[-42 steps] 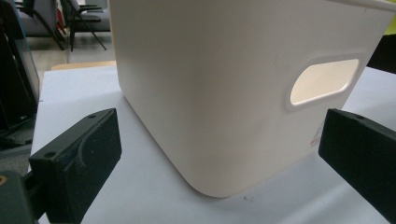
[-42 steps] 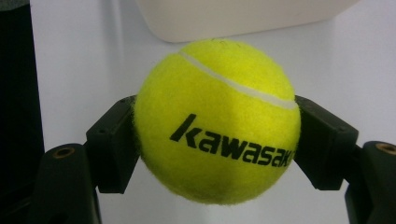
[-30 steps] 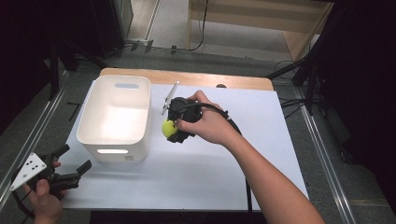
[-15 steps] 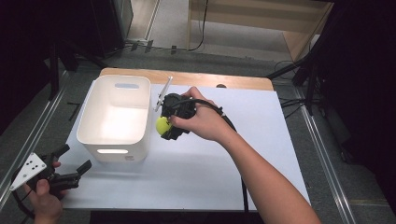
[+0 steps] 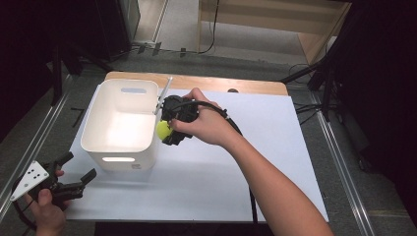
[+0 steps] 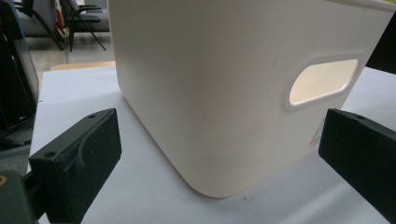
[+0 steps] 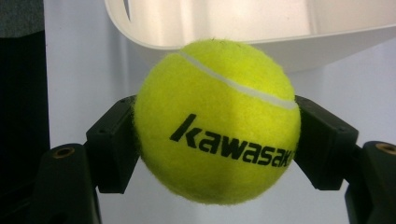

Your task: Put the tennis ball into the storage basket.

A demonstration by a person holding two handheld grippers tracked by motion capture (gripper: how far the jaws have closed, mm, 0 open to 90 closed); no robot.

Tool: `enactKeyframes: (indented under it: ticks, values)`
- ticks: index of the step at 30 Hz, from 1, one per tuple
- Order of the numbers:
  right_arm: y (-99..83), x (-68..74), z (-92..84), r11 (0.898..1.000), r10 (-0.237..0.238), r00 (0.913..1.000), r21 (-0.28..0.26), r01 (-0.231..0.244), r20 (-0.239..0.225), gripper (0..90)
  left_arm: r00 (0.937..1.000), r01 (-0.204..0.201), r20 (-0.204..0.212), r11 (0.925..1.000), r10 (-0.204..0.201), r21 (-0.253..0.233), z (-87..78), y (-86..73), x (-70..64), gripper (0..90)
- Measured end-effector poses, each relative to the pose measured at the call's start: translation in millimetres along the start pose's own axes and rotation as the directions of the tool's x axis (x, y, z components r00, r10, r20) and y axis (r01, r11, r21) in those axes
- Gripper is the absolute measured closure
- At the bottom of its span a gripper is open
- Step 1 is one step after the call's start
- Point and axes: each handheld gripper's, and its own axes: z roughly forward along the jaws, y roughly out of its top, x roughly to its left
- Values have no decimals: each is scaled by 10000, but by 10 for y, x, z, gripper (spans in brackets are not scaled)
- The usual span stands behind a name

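We hold the tennis ball [image 7: 217, 121] squeezed between the jaws of our right gripper [image 5: 169, 129], raised just beside the rim of the white bin [image 5: 98, 142], likely so it can drop inside. Our left gripper [image 5: 74, 179] waits spread wide and empty near the bin's handled end, leaving the way free.

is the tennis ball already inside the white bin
No, the tennis ball is clamped in the right gripper, outside the white bin, beside its rim.
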Motion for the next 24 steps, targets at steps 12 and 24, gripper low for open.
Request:
enactKeyframes:
  ticks: [12, 24]
  values:
    - [113, -8, -9, 10000, -14, 10000, -47, 14, -11, 235, 10000, -4, -14, 10000, 4, 22, -2, 2, -1, 0]
    - [265, -8, -43, 9996, -262, 9996, -128, 262, 38, 235, 10000, -38, -8, 10000, 38, -11, -4, 3, -5, 0]
